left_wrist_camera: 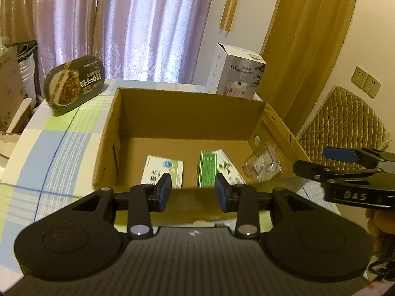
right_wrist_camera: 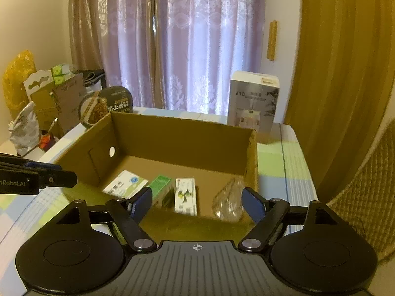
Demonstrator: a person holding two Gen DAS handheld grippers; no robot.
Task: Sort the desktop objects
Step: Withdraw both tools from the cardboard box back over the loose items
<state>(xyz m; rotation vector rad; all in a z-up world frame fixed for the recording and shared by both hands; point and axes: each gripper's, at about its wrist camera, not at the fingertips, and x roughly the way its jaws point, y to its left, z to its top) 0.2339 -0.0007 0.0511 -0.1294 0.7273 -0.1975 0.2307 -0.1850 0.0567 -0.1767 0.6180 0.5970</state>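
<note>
Table (left_wrist_camera: pixel 61 133): covered in a checked cloth of pale blue, green and white; everything below rests on it or in the box.
Cardboard box (left_wrist_camera: pixel 187 113): open-topped, brown, set in the middle of the table just beyond both grippers; a round hole shows in its left wall (right_wrist_camera: pixel 112 151) in the right wrist view.
Humidifier box (left_wrist_camera: pixel 234 74): tall, white and grey, upright on the table behind the far right corner of the cardboard box.
Oval food tub (left_wrist_camera: pixel 74 83): dark lid with a noodle picture, tilted up on its edge at the far left of the table, apart from the cardboard box.
White packet (left_wrist_camera: pixel 163 172): lies flat on the box floor, near left.
Green carton (left_wrist_camera: pixel 207 170): on the box floor at centre, touching the white carton beside it.
White carton (right_wrist_camera: pixel 185 196): printed with a green plant, just right of the green carton.
Clear plastic piece (left_wrist_camera: pixel 263 164): crumpled, in the near right corner of the box, against the right wall.
Left gripper (left_wrist_camera: pixel 192 191): held over the near rim of the box, blue pads parted a moderate way, nothing between them.
Right gripper (right_wrist_camera: pixel 196 203): also over the near rim, fingers spread wide and empty; the clear plastic piece lies beyond its right pad.
</note>
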